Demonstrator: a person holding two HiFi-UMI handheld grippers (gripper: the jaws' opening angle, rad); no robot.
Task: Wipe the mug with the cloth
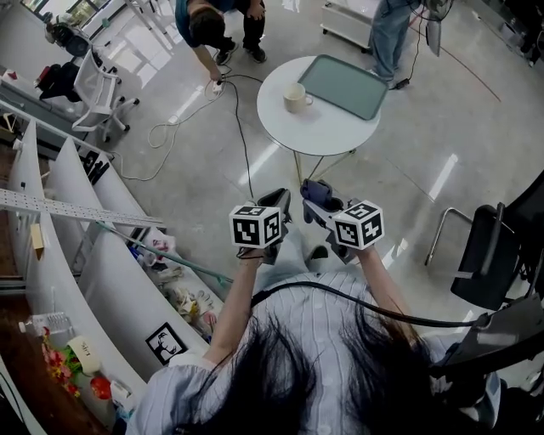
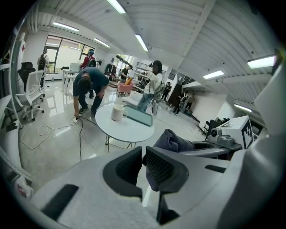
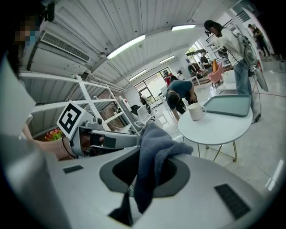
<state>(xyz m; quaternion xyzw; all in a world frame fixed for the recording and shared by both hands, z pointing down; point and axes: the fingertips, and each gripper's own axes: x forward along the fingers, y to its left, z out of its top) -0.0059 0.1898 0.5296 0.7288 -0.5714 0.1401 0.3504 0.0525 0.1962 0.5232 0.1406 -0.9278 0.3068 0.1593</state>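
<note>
1. I am holding both hand-held grippers up in front of me, side by side and close to each other. Both are well apart from the round white table [image 1: 333, 129].
2. The right hand-held gripper [image 3: 147, 166] is clamping the cloth [image 3: 154, 150], which is dark blue-grey. The cloth is bunching up above the jaws and hanging down between them.
3. The left hand-held gripper [image 2: 143, 157] is carrying nothing. Its jaws are standing almost together, with only a thin slit showing between the pads.
4. The mug [image 1: 296, 98] is cream-coloured and is standing upright on the table. In the head view it is sitting near the table's left edge, with its handle pointing toward the green tray [image 1: 344, 85].
5. The tray is lying flat on the far right part of the table, beside the mug but not touching it.
6. Neither hand-held gripper is touching the mug, the tray or the table, and the cloth is hanging in the air away from all three.
7. Beyond the table, a person [image 1: 208, 25] is bending down with a hand at a white cable [image 1: 183, 119] that is trailing across the shiny floor.
</note>
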